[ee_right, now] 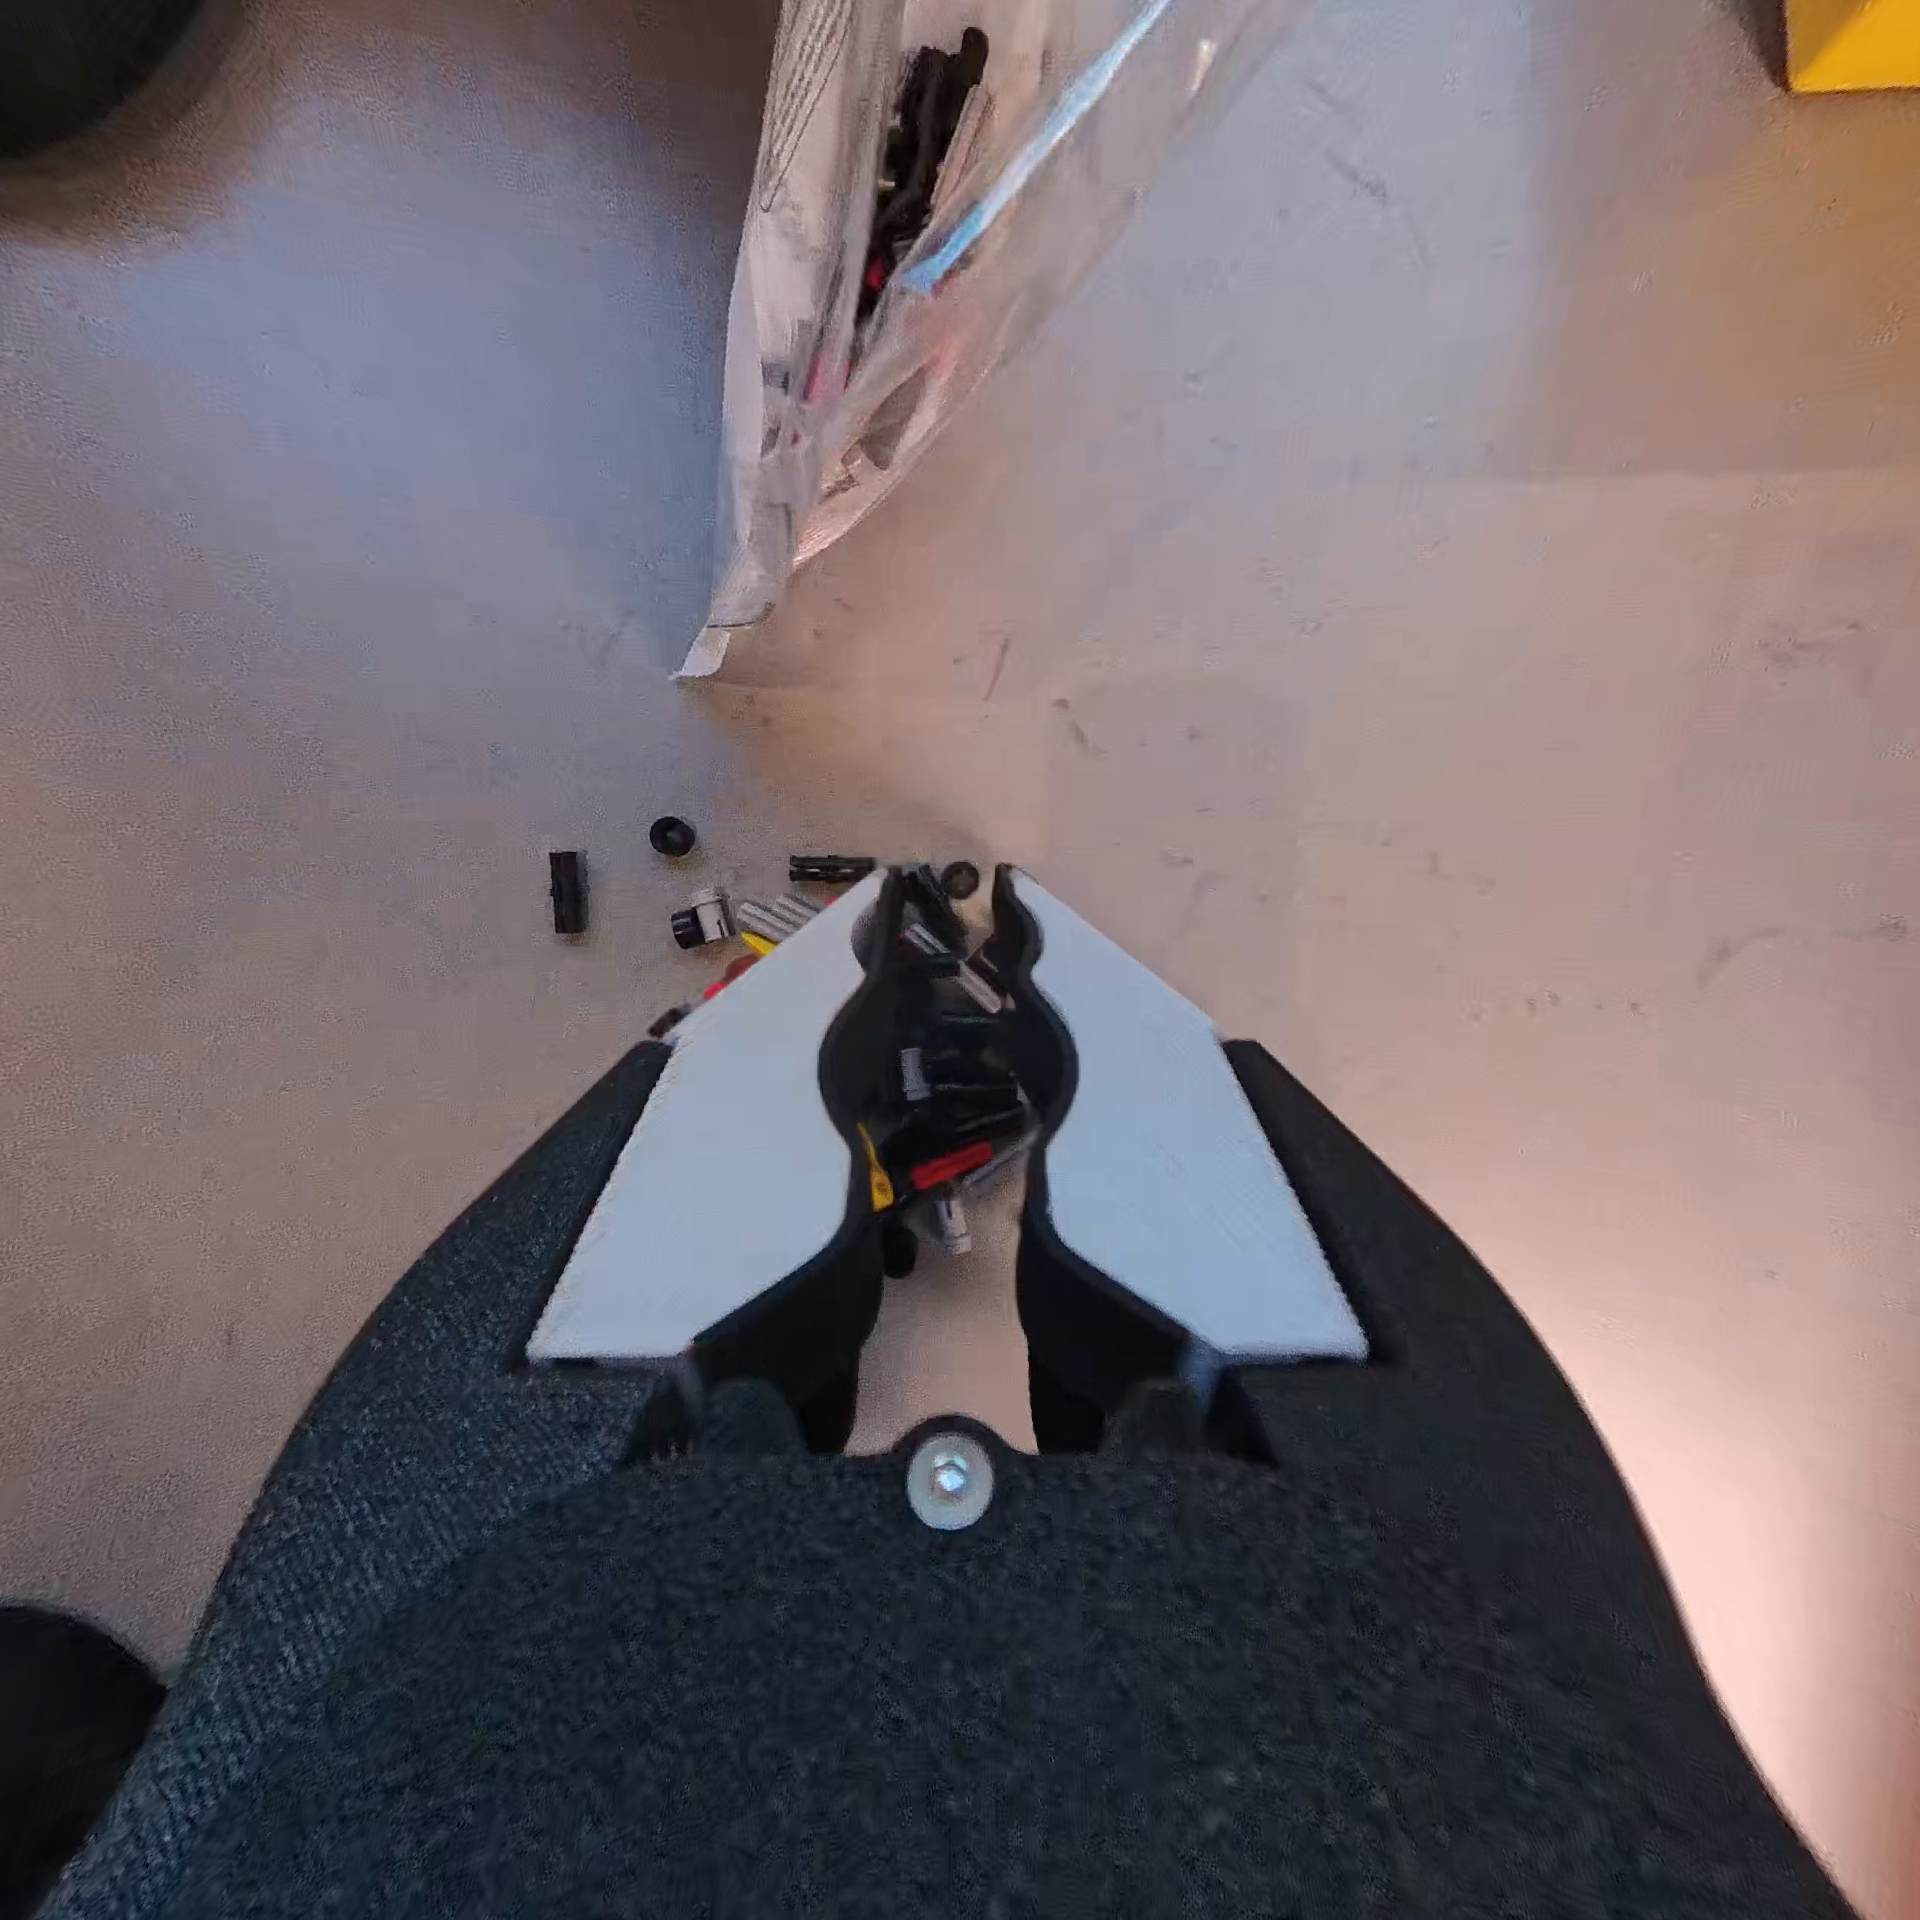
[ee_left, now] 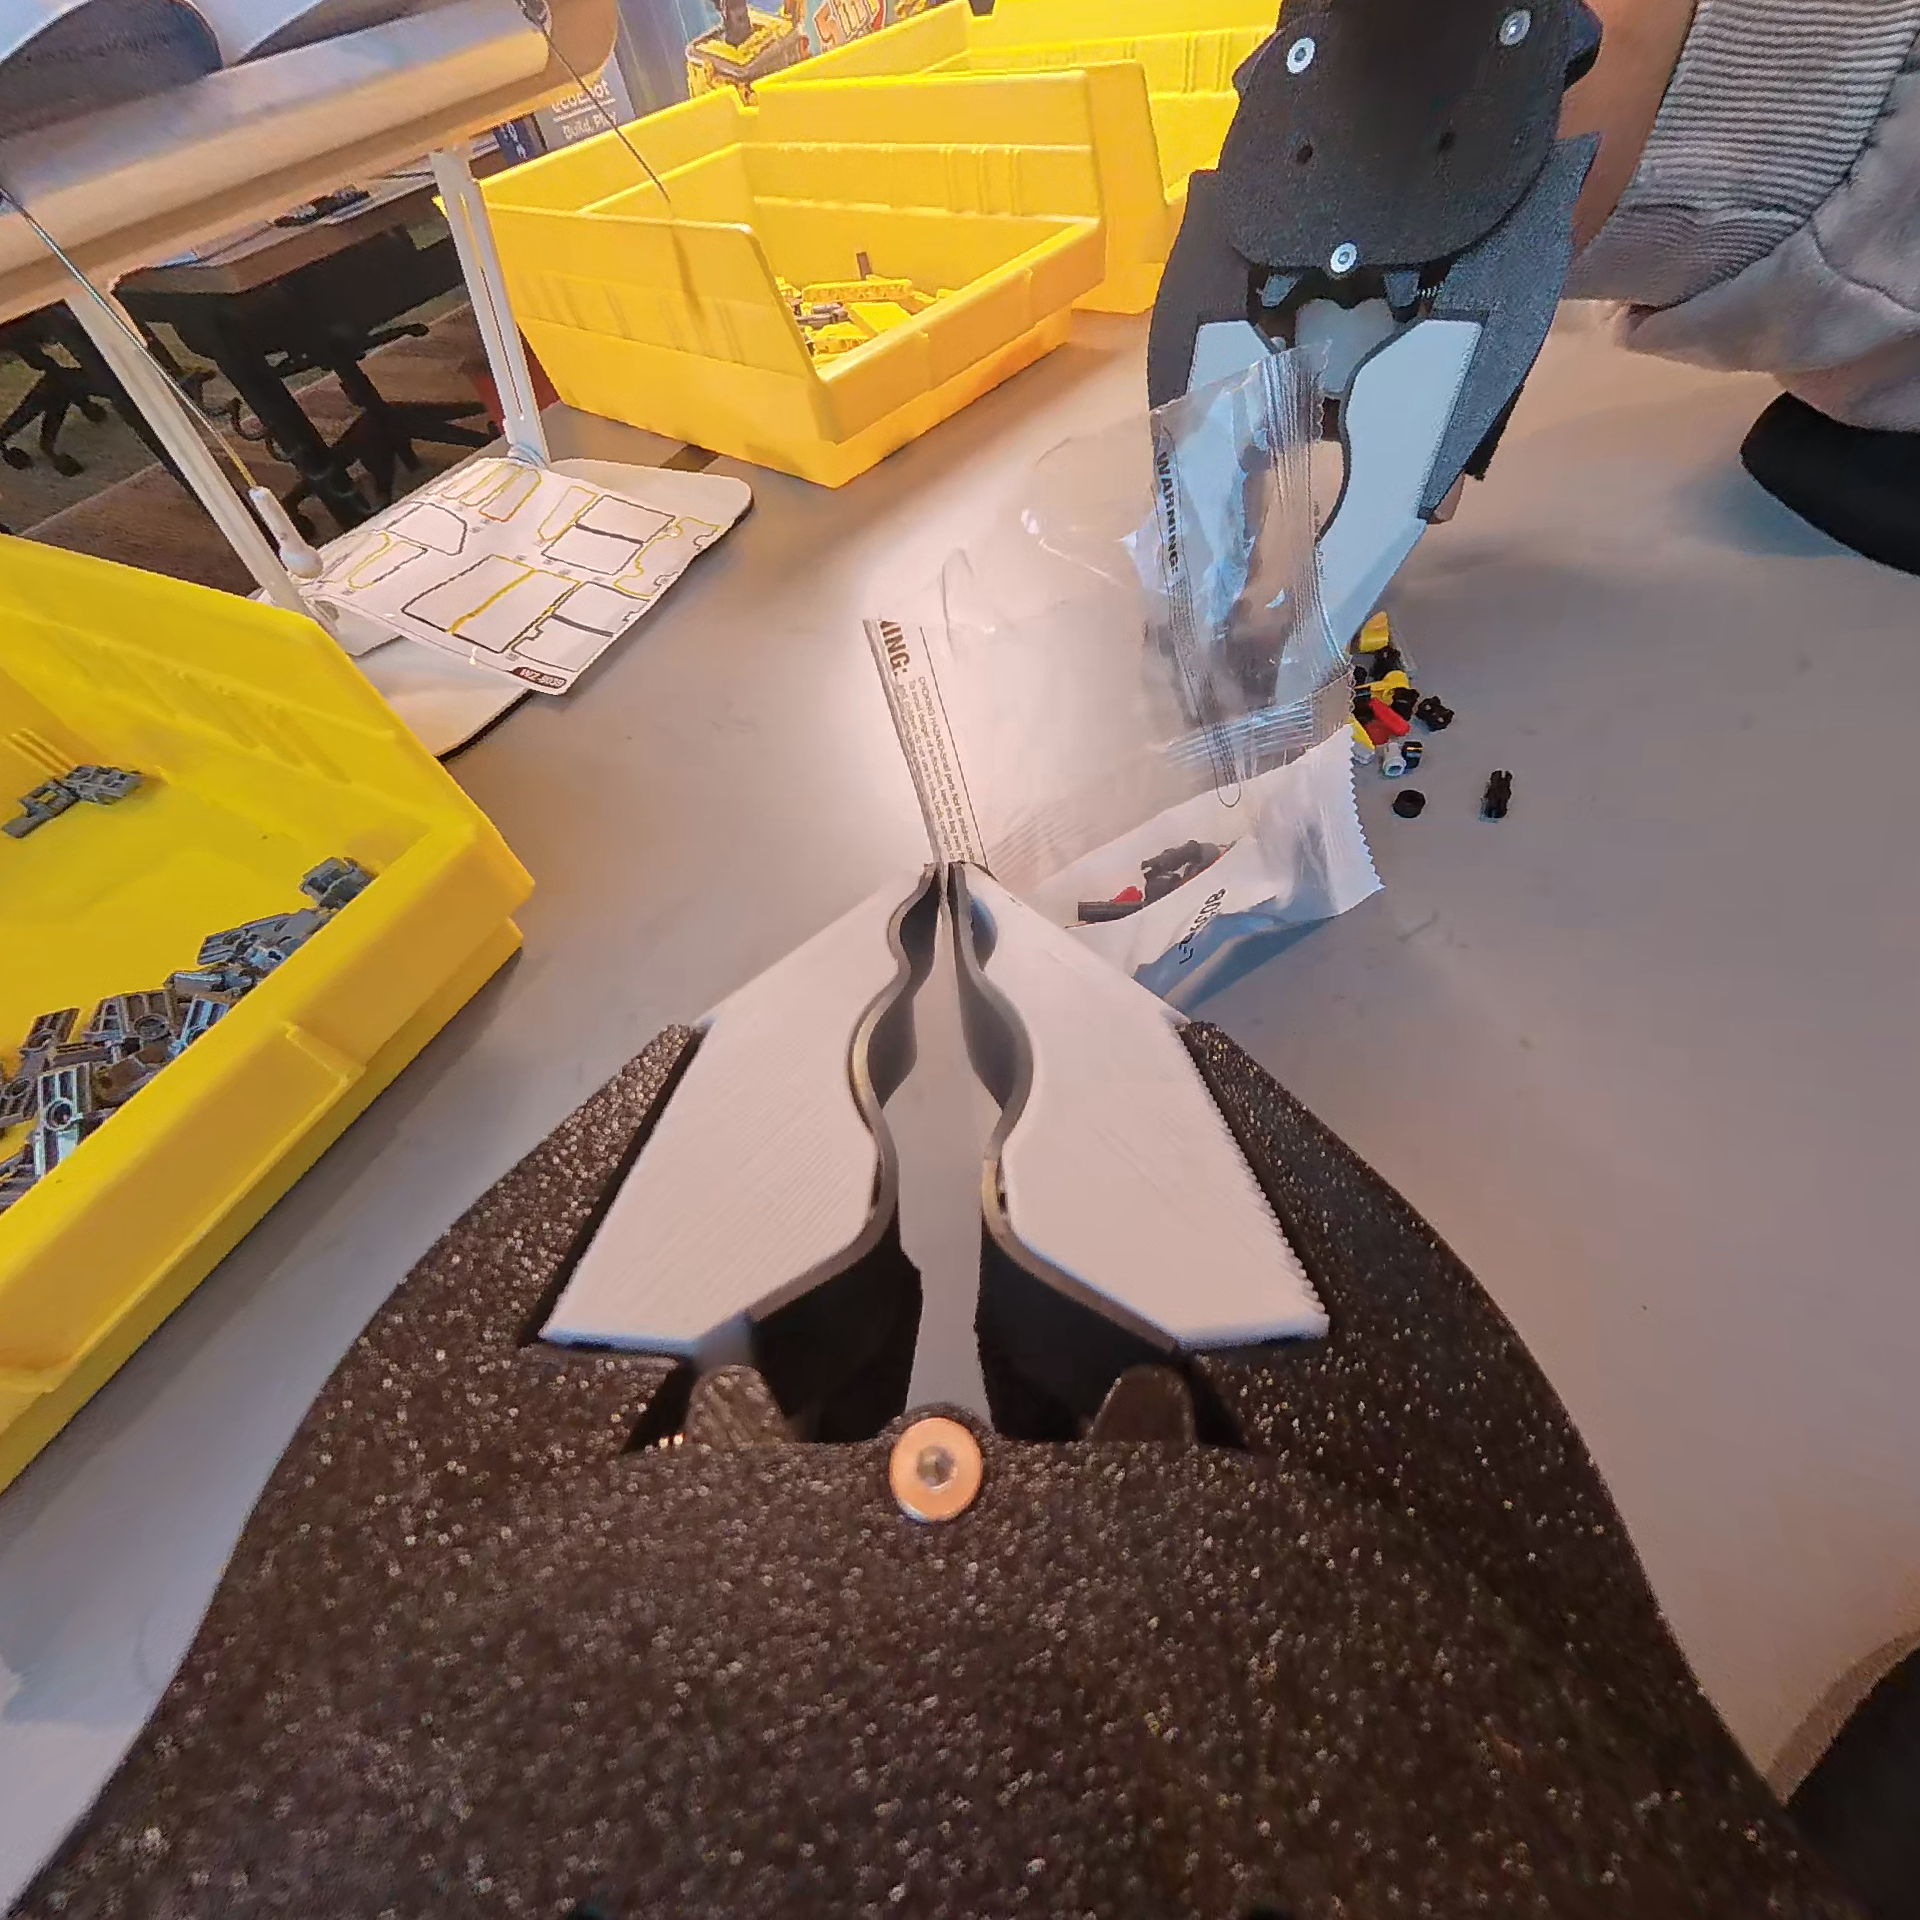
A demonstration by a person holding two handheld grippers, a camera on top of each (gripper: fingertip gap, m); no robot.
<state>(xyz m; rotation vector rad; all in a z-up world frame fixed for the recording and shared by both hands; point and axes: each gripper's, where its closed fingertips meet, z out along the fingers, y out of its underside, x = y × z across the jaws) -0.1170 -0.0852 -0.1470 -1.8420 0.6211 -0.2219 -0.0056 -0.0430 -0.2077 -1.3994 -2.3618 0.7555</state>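
Your left gripper [ee_left: 948, 878] has its fingers clenched on the printed edge strip of a clear plastic bag [ee_left: 1049, 717]. The bag stands up off the grey surface [ee_left: 727, 810], crumpled and see-through, a serrated seam along its far edge. Its lower end rests on the surface with a few small black and red parts inside.

Your right gripper [ee_left: 1340, 540] hangs point-down at the bag's other side, over a loose pile of small parts [ee_left: 1387, 696]: black, red, yellow, white. Its fingers stand a little apart at the tips in the right wrist view; they seem to be touching the bag's film in the left wrist view, but whether they grip it you cannot tell.

Stray pieces lie just beyond the pile: a black pin [ee_right: 567, 890] and a black round piece [ee_right: 672, 834].

Edges: a yellow bin of grey parts [ee_left: 208, 935] sits close on your left. More yellow bins [ee_left: 831, 312] line the back. A printed sheet [ee_left: 520, 571] lies on a white stand base between them. Open grey surface runs ahead and to the right of the pile.
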